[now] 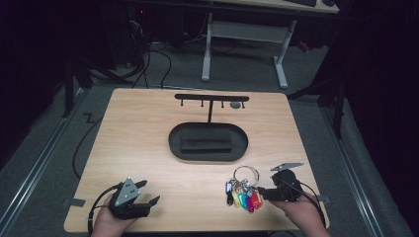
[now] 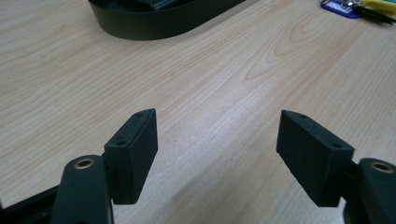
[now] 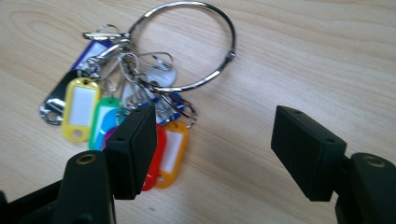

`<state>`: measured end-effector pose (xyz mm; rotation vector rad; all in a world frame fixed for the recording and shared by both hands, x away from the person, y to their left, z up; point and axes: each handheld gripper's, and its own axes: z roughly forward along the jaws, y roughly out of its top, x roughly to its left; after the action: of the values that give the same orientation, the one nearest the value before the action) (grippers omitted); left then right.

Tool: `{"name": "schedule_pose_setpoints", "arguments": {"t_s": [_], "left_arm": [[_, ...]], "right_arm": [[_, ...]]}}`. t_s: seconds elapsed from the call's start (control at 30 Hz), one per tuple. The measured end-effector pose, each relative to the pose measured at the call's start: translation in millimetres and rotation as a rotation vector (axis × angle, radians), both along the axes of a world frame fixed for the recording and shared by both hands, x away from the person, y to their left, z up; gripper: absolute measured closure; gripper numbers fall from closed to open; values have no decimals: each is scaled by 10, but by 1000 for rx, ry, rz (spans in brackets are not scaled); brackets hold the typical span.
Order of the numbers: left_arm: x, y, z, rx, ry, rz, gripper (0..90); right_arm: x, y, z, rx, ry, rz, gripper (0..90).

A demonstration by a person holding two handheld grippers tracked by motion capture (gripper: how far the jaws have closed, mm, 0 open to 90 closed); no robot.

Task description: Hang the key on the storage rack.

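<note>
Approach stage, as I judge it: my right gripper (image 3: 212, 154), jaws spread, nears the key ring (image 3: 187, 46) at lower right of the table (image 1: 148, 138); left gripper (image 2: 217, 156) idles spread; next, I should straddle and pinch the ring.

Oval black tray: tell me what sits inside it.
Inside the oval black tray lies a flat black rectangular block; the stand's post rises at its back. Anything under the block is covered.
</note>
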<state>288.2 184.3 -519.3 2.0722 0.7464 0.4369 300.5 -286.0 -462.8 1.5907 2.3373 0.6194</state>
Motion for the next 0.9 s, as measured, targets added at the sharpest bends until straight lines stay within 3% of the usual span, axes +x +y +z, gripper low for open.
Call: {"name": "schedule_pose_setpoints", "arguments": {"t_s": [0.13, 0.33, 0.43, 0.6, 0.73, 0.9], "left_arm": [[-81, 18, -25, 28, 1, -4, 301], [-111, 39, -16, 19, -4, -5, 306], [-118, 29, -35, 55, -4, -14, 305], [-133, 52, -36, 48, -4, -14, 308], [-156, 43, -47, 62, -7, -21, 309], [-169, 60, -48, 69, -9, -21, 309]], "right_arm": [[47, 108, 46, -18, 33, 21, 321], [228, 241, 95, -62, 66, 48, 385], [344, 249, 48, -70, 94, 48, 421], [536, 240, -86, -67, 146, -3, 442], [630, 194, -144, -20, 197, -59, 469], [673, 203, -201, -15, 268, -72, 487]]}}
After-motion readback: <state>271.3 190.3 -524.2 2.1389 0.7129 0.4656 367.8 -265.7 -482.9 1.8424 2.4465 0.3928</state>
